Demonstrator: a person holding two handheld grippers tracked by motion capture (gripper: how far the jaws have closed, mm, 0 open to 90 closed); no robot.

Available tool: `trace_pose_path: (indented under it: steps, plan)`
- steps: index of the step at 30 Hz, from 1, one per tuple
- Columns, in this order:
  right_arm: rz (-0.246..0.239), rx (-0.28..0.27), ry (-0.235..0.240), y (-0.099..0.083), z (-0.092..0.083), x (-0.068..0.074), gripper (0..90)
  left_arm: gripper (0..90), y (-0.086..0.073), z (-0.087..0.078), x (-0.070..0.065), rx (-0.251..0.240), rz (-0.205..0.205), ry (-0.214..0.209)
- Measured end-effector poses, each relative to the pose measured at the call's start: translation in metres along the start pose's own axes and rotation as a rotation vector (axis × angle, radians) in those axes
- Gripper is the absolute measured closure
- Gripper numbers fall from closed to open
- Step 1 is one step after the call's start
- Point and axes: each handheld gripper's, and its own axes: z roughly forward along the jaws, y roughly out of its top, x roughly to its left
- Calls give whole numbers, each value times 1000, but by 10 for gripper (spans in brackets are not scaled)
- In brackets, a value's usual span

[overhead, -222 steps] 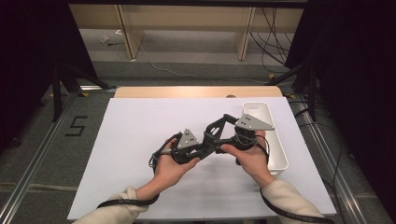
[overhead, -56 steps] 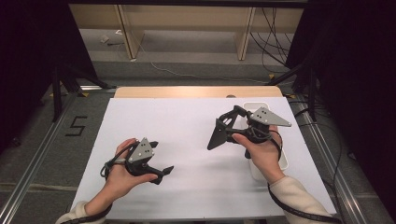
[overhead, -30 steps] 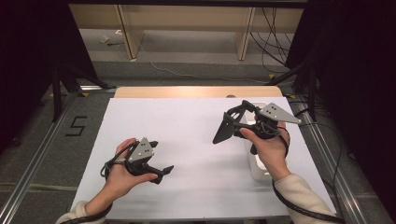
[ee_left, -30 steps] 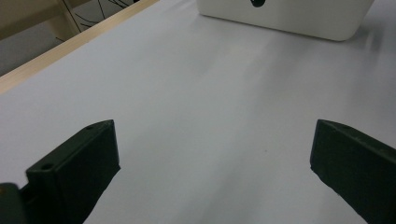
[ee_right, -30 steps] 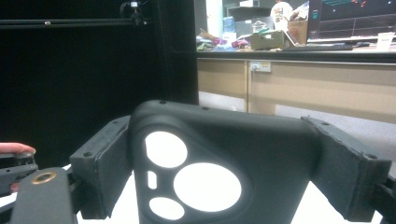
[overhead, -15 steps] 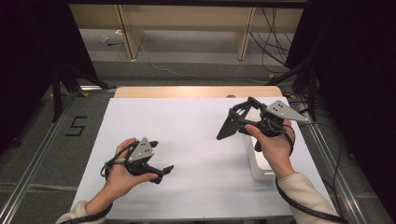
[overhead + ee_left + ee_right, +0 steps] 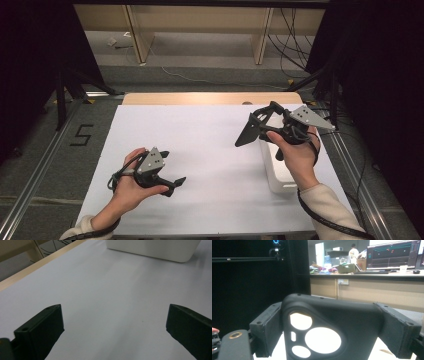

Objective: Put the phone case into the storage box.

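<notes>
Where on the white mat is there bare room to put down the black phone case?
The middle of the white mat is bare, between the left claw and the white bin, back to the wooden edge. The far left corner is bare too. The right side is crowded: the bin lies below the right claw, which grips the phone case.

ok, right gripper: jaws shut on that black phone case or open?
Shut on it. In the right gripper view the black phone case sits between both jaws, touching each. The right gripper is raised above the table.
</notes>
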Motion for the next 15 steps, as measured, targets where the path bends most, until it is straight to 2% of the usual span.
trace_pose_path:
  steps: [15]
  plan:
    - [-10,-24,-19,6,-5,-4,155,7,0,0,0,-2,1,3]
